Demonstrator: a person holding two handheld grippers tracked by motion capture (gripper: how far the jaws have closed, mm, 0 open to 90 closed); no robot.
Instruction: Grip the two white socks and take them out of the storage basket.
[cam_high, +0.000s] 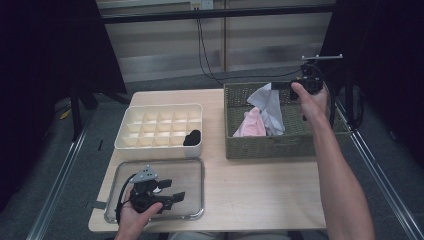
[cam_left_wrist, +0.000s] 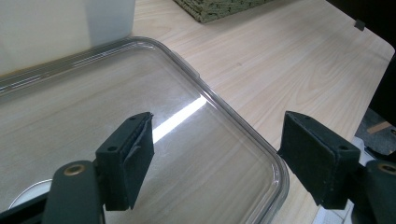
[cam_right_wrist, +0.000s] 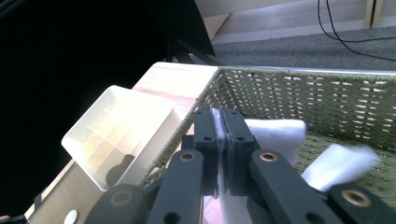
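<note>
- Quick count: one woven basket (cam_high: 280, 145), one white divider box (cam_high: 159, 127), one clear lid (cam_high: 192, 167) lying flat on the table (cam_high: 260, 190), and two cloths you can tell apart, a white cloth (cam_high: 267, 102) and a pink cloth (cam_high: 252, 125).
- There's also one small black thing (cam_high: 192, 137) in a near-right cell of the divider box, too dark to tell what it is.
- Your right gripper (cam_right_wrist: 222, 135) is clamped tight on the white cloth, pinching its top edge above the basket's back right part.
- The cloth hangs with its long side running down and its bottom end in the basket beside the pink one; the folds hide how much cloth is under there.
- Your left gripper (cam_left_wrist: 217, 158) has its jaws wide apart, holding nothing, over the lid's corner; the lid is cut off at the frame edge in the left gripper view.
</note>
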